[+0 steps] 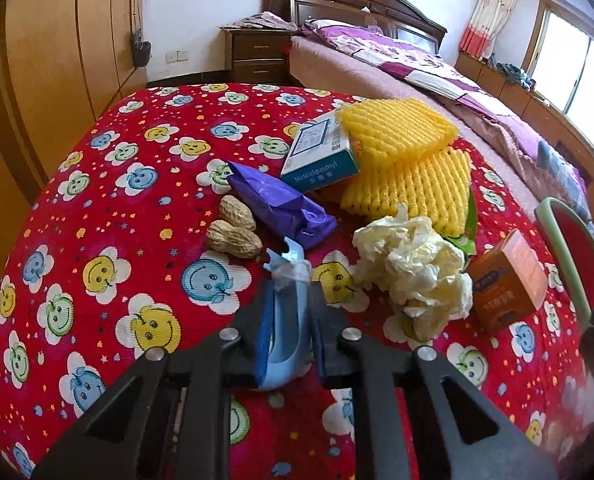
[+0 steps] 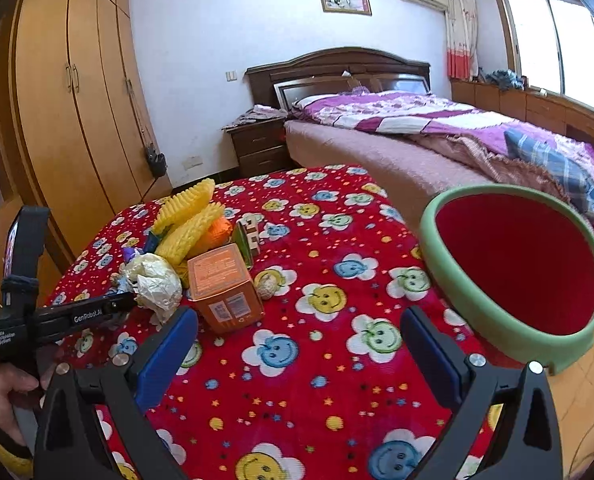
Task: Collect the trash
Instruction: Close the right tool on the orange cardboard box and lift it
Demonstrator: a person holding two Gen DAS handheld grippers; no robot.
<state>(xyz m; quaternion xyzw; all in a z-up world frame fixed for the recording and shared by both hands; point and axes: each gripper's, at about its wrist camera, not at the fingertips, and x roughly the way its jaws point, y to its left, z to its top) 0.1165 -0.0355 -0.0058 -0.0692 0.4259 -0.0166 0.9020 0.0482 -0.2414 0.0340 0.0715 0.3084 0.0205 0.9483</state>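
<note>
Trash is lying in a loose heap on the bench (image 1: 97, 184), which is wearing a red cloth printed with smiling flowers. The bin (image 2: 497, 312), red inside with a green rim, is standing off the bench's right edge and tilting its mouth toward the right camera. It is sitting well apart from the heap.

Largest in the heap, the yellow foam netting (image 1: 409, 160) is lying at the far side, with a white and teal box (image 1: 321, 156) leaning on its near edge. An orange box (image 1: 507, 280) is standing upright at the right of the heap, just beside a crumpled wad of pale paper (image 1: 413, 272). A purple wrapper (image 1: 281, 208) is lying left of the paper, and two peanuts (image 1: 235, 228) are resting touching each other, just beside that wrapper.

The left claw (image 1: 289, 304) is clamping a light blue scrap of plastic (image 1: 287, 312) between its pads, the scrap poking out forward. The right claw (image 2: 297, 340) is hanging over bare cloth with its jaws wide apart and nothing between them.

Judged step in hand: carrying the blue scrap to the bin. Recommended practice: keep the left claw squeezed until the scrap is over the bin's mouth, since thin plastic is likely slipping easily. Carry it above the paper wad and orange box, avoiding knocking them. Keep the right claw out of the left one's path.
</note>
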